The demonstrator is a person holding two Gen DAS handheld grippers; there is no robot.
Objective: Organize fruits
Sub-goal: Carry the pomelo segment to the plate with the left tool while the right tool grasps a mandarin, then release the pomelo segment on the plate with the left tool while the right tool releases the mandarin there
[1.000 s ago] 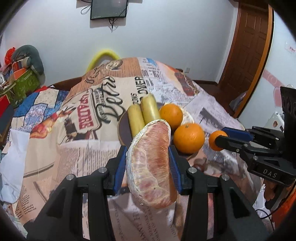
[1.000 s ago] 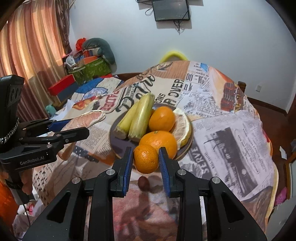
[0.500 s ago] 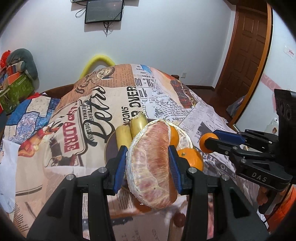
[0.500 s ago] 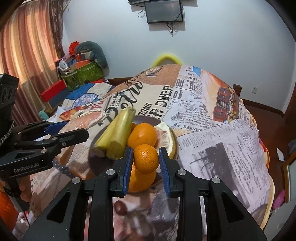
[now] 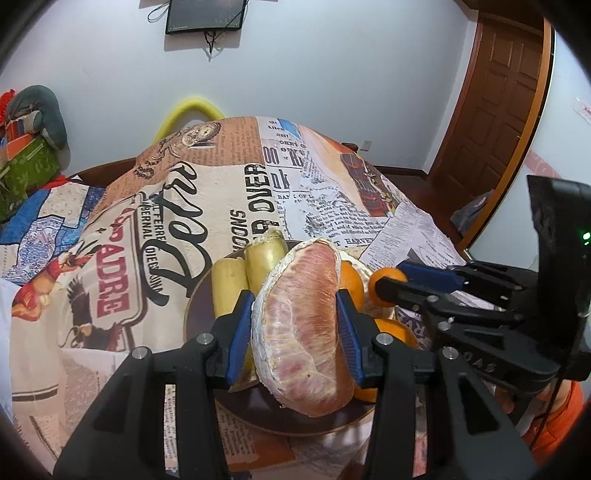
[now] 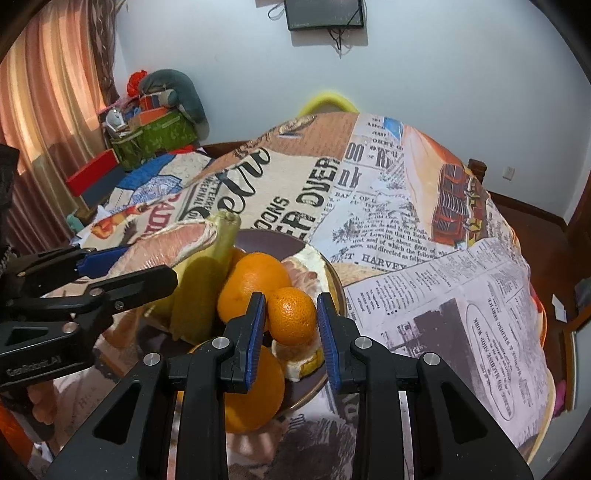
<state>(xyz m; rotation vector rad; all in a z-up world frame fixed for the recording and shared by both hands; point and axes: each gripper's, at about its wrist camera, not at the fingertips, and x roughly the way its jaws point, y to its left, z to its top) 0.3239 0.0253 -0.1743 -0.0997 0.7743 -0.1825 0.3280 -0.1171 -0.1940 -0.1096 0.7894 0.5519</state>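
Both hand-held grippers advanced over plate (image 6: 334,273) mid-worktop since earlier frame. Left hand-held gripper (image 5: 295,328) clamped on pomelo segment (image 5: 301,325); right hand-held gripper (image 6: 291,321) clamped on small orange (image 6: 292,315). Lower gently, release into free gaps.

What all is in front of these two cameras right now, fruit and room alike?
Pomelo segment: one, pink flesh with white pith, clamped in the left gripper above the plate.
Small orange: one, orange, between the right gripper's fingers over the plate.
Large oranges: two, orange, on the plate.
Yellow-green stalks: two, on the plate's left side.
Peeled pomelo piece: one, pale pink and white, on the plate's right side.
Plate: one, dark brown, on the table.
Tablecloth: one, newspaper print, covering the table.
Screen: one, black, on the white wall.
Door: one, brown wood, at the right.
Curtain: one, orange-pink, at the left.
Left gripper: black with blue pads.
Right gripper: black with blue pads.
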